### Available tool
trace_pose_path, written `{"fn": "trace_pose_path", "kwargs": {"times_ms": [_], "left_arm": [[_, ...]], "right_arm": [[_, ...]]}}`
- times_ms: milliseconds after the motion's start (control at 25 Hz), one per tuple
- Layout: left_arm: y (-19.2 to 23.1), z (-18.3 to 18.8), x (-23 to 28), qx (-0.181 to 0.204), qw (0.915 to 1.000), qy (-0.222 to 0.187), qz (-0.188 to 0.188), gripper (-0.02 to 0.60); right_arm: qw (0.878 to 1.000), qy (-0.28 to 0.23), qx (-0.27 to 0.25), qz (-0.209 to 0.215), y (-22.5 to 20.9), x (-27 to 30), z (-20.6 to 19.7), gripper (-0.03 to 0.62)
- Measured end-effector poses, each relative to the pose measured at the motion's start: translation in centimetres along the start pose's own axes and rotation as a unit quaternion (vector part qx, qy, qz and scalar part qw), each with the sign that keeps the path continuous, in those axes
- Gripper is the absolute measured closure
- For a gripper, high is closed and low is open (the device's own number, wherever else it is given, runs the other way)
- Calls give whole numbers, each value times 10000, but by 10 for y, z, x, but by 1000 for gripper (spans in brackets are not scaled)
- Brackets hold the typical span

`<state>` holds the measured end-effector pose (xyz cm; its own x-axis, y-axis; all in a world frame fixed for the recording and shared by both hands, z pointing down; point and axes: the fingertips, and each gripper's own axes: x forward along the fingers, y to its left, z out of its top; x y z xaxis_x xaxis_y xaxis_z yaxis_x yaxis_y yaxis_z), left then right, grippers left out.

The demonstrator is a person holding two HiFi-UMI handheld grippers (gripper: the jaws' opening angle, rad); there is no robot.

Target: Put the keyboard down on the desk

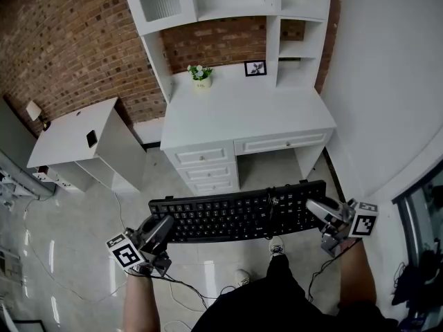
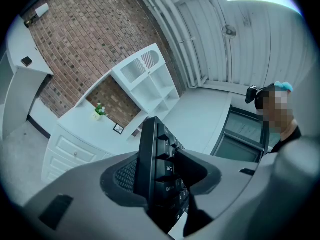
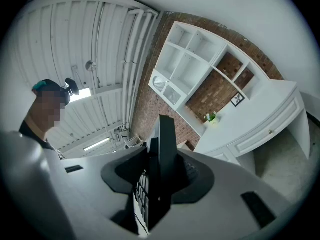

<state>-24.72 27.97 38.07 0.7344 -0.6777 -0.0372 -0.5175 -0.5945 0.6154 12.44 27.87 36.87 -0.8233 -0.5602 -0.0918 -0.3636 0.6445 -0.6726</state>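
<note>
Keyboard (image 1: 228,216) midair in left gripper (image 1: 161,227) and right gripper (image 1: 321,212)

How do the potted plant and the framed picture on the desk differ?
The potted plant is rounded, with green leaves and white flowers in a pale pot; the framed picture is flat and rectangular with a dark frame. The potted plant stands to the left of the framed picture. Both are small and sit at the back of the desk, by the brick wall.

Brick wall (image 1: 69,40) rises behind a white cabinet (image 1: 76,133) on glossy floor (image 1: 76,254).
</note>
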Motion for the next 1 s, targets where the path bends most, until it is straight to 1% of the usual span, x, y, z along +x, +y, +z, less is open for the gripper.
{"fn": "trace_pose_path", "kwargs": {"times_ms": [320,520,800,1000], "left_arm": [[4,8,0,0,10000,-4,2,367],[12,12,7,-1,10000,6,17,367],[29,19,32,-13,10000,6,57,367],[54,33,65,-76,9998,-12,165,367]], "right_arm": [[10000,-25,-17,-4,-1,9,4,433],[10000,-36,10,-1,-9,16,8,434],[10000,-32,30,23,-35,28,25,434],[9999,22,97,88,-72,52,51,434]]}}
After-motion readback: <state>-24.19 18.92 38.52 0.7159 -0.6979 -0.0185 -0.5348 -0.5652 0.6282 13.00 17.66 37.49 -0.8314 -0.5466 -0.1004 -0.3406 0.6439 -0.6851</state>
